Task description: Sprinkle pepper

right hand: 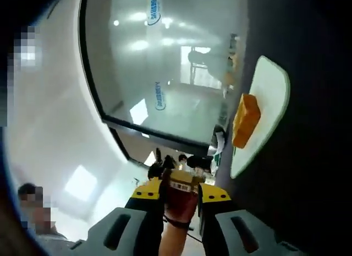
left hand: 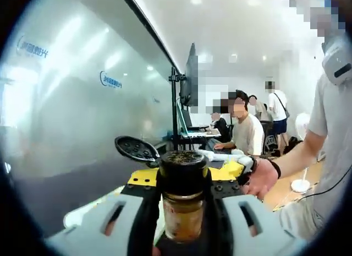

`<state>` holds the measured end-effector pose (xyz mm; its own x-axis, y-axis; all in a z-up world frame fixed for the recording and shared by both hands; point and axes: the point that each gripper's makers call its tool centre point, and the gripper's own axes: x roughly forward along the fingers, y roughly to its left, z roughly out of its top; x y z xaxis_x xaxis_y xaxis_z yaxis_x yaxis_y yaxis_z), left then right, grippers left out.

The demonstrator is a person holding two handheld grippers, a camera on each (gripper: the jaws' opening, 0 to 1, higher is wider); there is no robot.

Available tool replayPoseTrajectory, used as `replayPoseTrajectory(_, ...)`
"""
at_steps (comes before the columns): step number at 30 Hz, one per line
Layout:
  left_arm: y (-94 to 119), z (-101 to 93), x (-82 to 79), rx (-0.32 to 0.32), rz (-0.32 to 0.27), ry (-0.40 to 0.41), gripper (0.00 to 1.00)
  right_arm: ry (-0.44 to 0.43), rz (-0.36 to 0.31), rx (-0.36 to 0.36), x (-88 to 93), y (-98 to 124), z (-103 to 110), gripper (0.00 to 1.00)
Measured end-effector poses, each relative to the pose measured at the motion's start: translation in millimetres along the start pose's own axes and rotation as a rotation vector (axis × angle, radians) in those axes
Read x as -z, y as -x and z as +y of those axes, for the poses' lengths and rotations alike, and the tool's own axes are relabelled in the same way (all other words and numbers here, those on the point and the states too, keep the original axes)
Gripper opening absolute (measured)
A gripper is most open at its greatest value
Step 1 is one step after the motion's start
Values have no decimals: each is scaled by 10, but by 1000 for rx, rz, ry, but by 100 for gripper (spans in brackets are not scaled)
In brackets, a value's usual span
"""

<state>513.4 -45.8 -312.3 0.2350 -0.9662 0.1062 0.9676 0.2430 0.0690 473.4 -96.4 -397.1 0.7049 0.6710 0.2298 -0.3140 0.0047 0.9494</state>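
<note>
The pepper jar (left hand: 182, 198) stands upright between the jaws of the left claw (left hand: 183, 206), which pinches it at the glass body; its black flip lid (left hand: 136, 149) hangs open to one side above the perforated top. In the right gripper view, the right claw (right hand: 180, 203) is closed on a small red-brown bottle (right hand: 180, 198). Beyond it, on the dark surface (right hand: 308, 173), a white plate (right hand: 272, 96) carries an orange slab of food (right hand: 245, 120). A glass wall (left hand: 82, 102) fills the background, with people seated at desks farther off.

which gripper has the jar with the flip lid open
The left gripper holds the pepper jar with its lid flipped open; the right gripper clamps a reddish bottle.
</note>
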Motion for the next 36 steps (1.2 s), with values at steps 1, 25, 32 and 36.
replayPoseTrajectory(1,-22,45,-52,-12,-7,-5,21,-4,3,-3,20,-6,-3,20)
replayPoseTrajectory(25,-779,148,-645,-29,-100,-58,21,-724,-629,-428,-414,-463,457,44)
replayPoseTrajectory(32,-795,68,-665,-19,-110,-52,21,-811,-694,-532,-522,-612,636,45)
replayPoseTrajectory(36,-759,56,-671,-18,-104,-65,21,-832,-691,-540,-540,-723,652,43)
